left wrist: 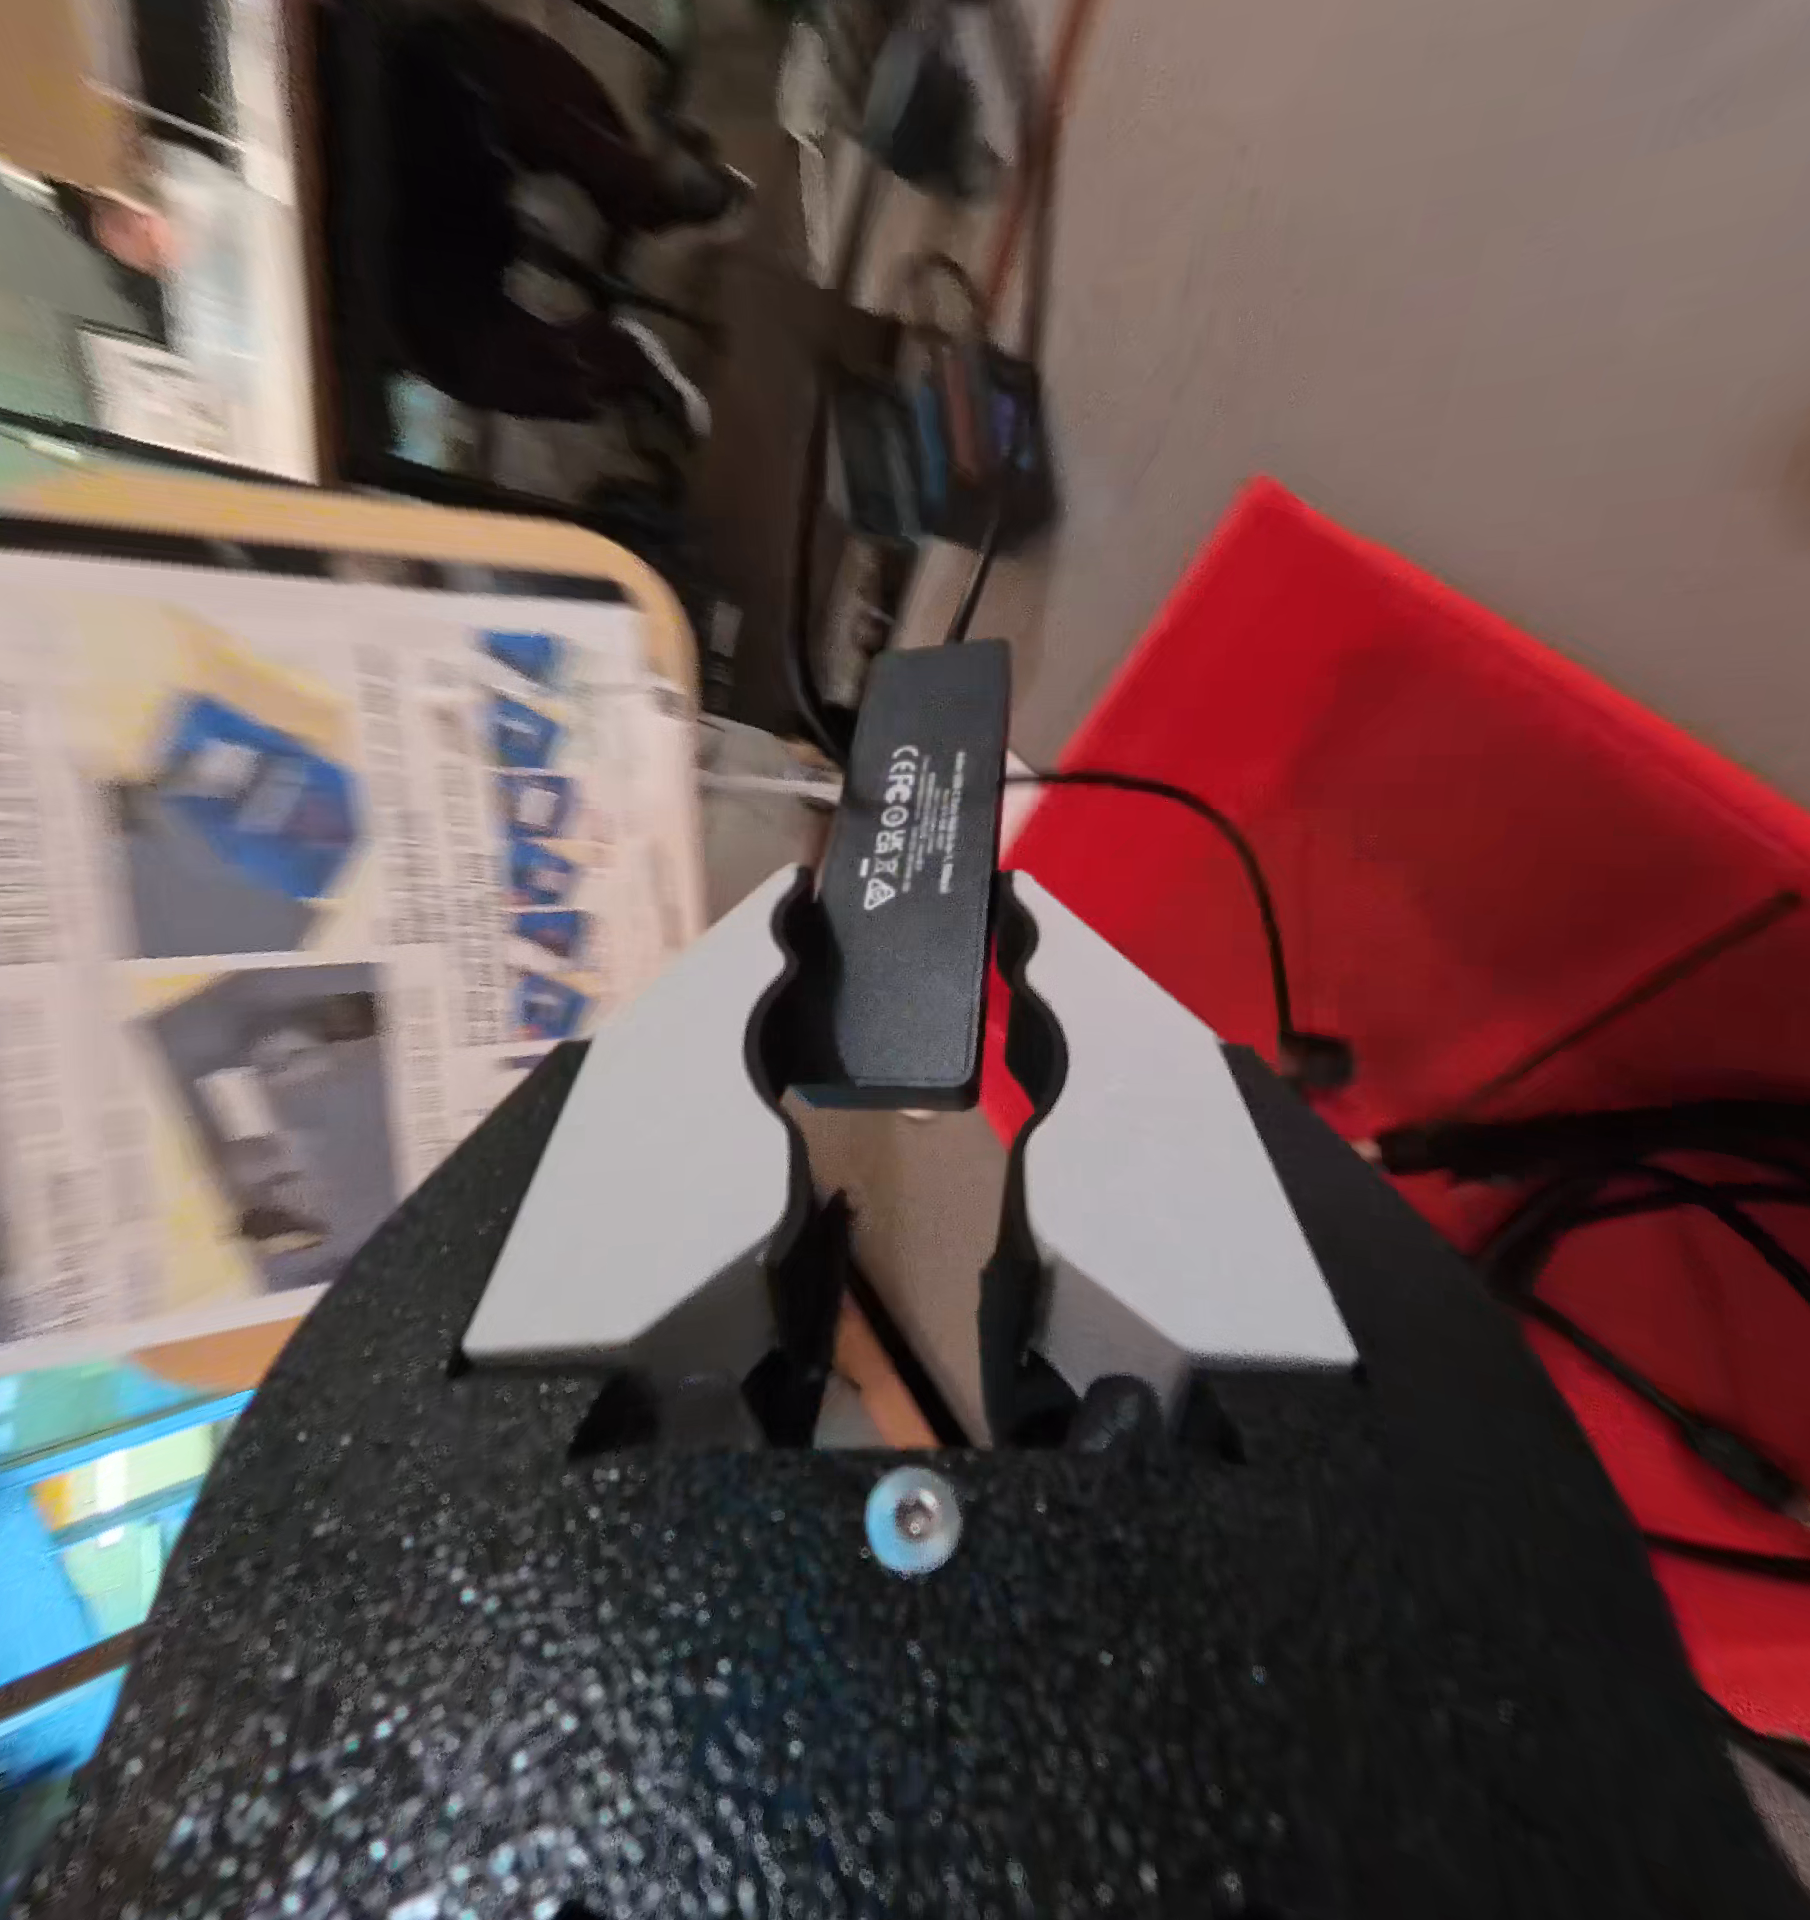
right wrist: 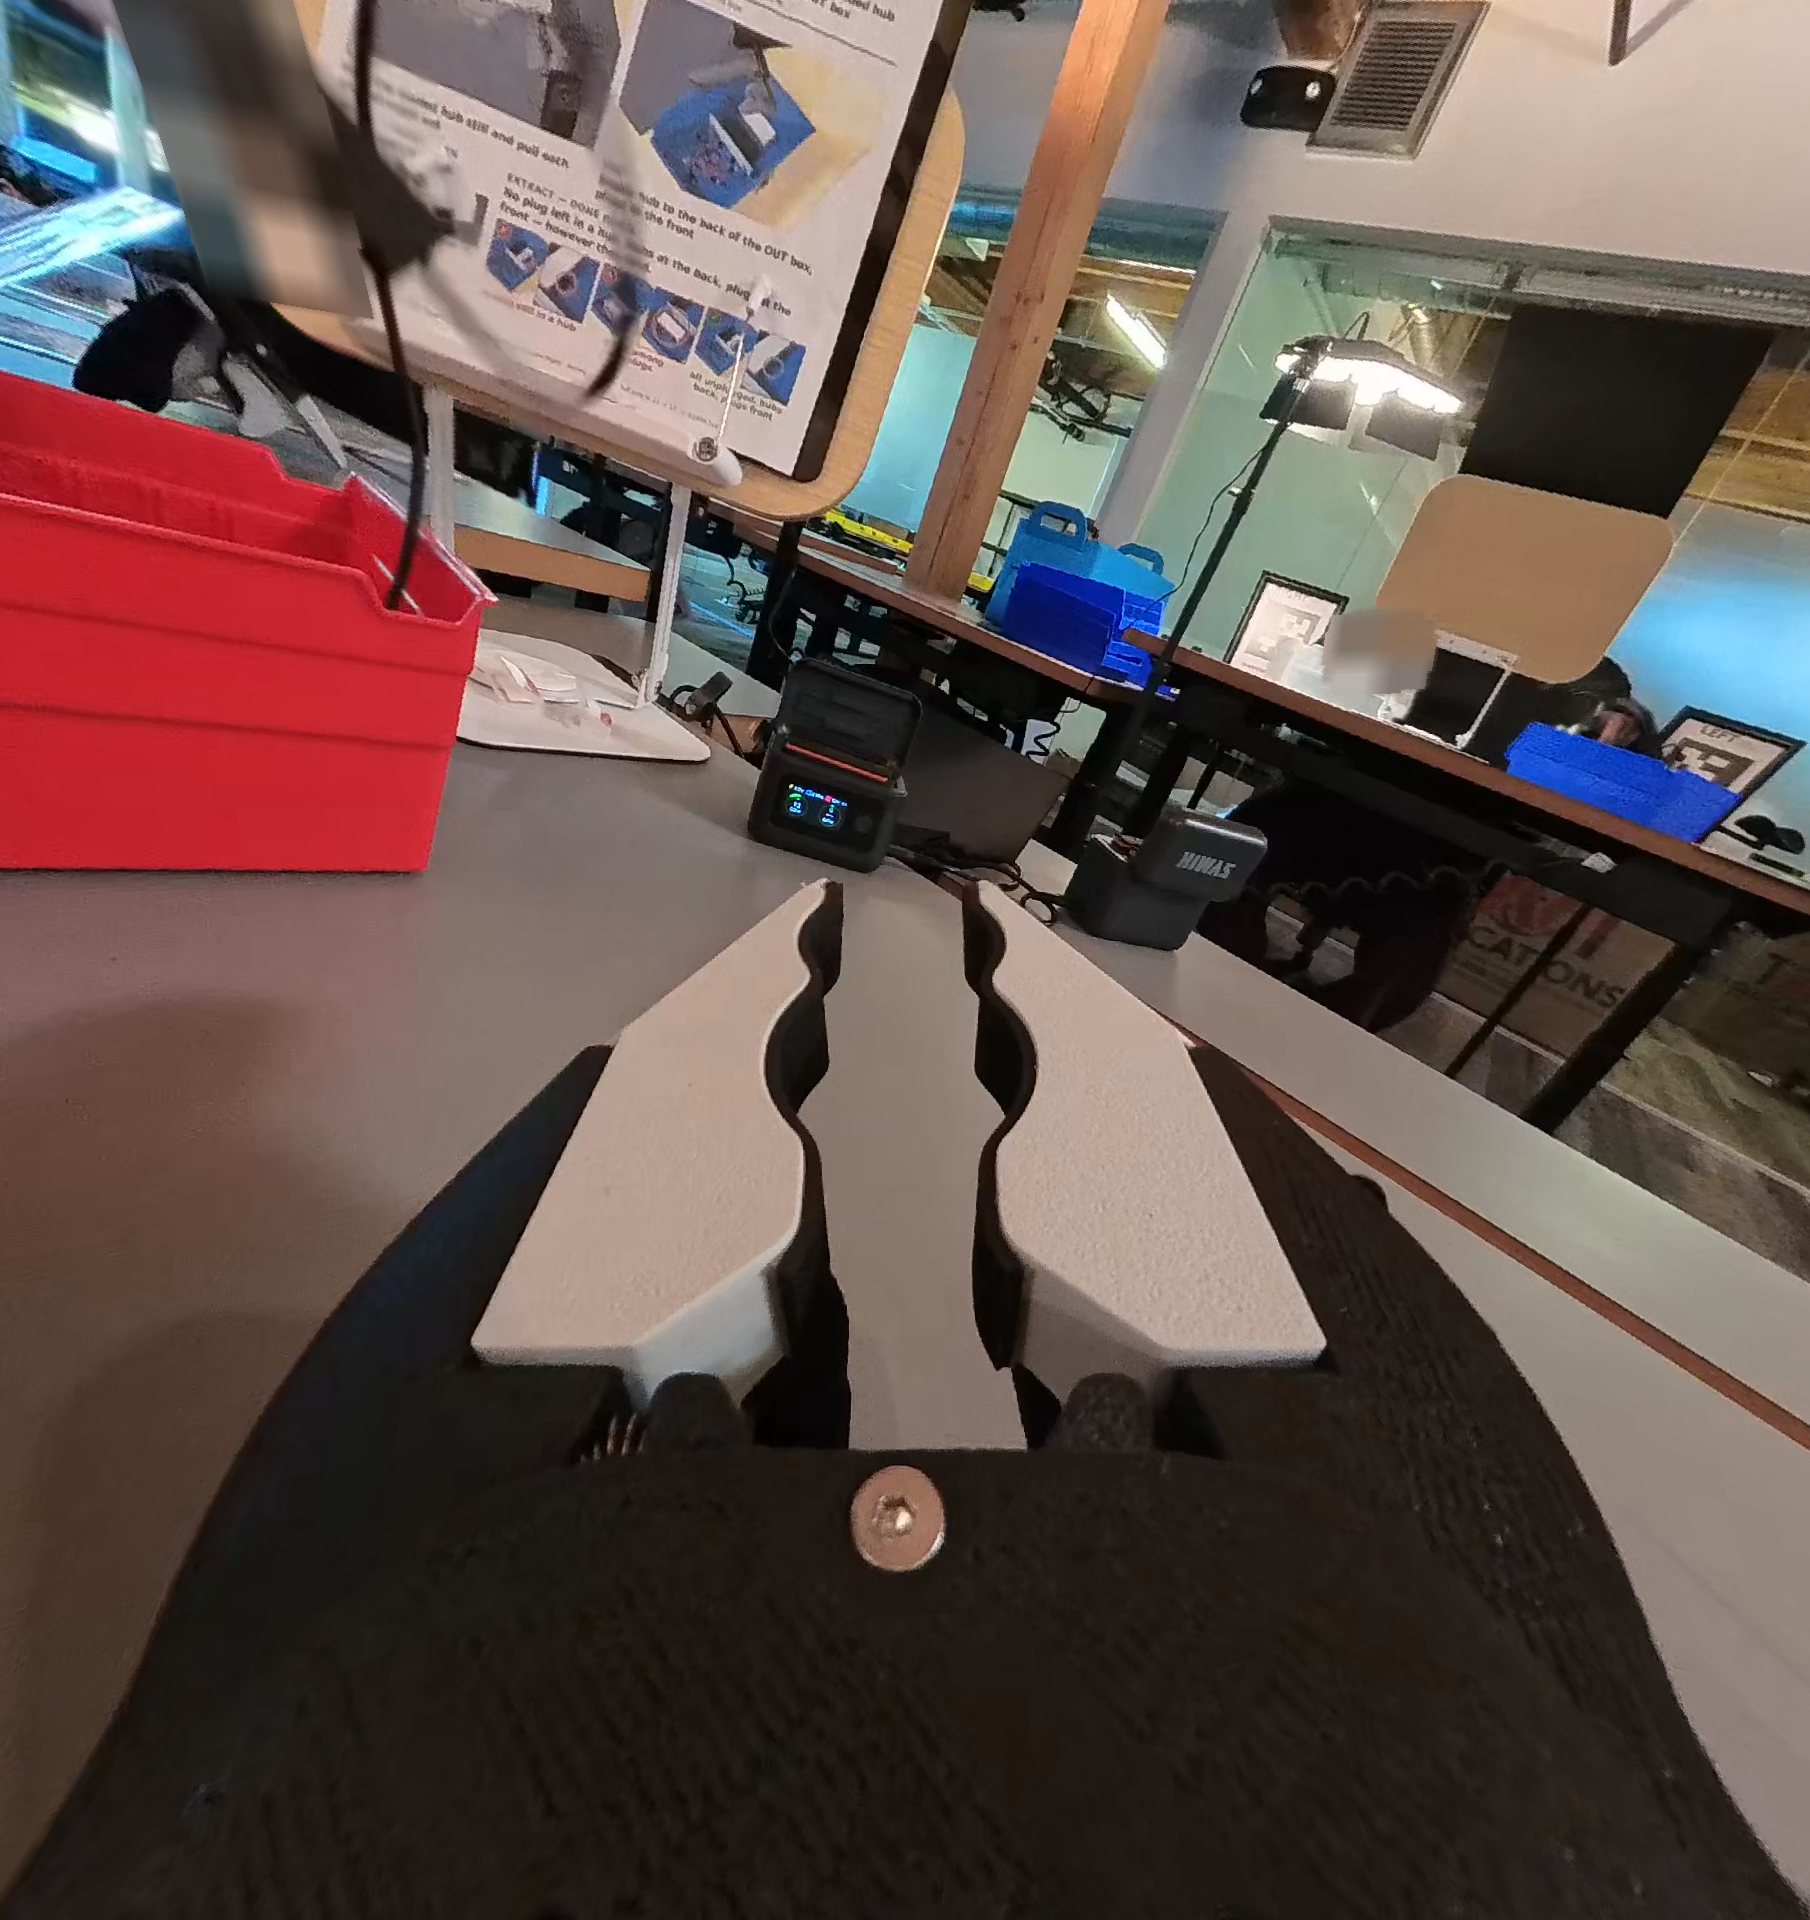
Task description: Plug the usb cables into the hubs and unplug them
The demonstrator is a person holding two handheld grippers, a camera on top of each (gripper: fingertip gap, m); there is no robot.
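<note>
I am working in a shared lab or workshop space. Evidence: my bench is a grey worktable point(right wrist: 257, 1039) carrying a red parts bin point(right wrist: 184, 727) and a printed instruction sheet point(right wrist: 652, 208) clipped to an upright wooden board. A small black device with a lit screen point(right wrist: 828, 800) and a dark charger block point(right wrist: 1171, 873) sit at the table's far edge. Beyond stand further long tables point(right wrist: 1400, 748) with blue bins point(right wrist: 1077, 603), printed marker tags in frames point(right wrist: 1727, 753), a studio light on a stand point(right wrist: 1348, 364), glass partitions and a timber post point(right wrist: 1036, 291).
</note>
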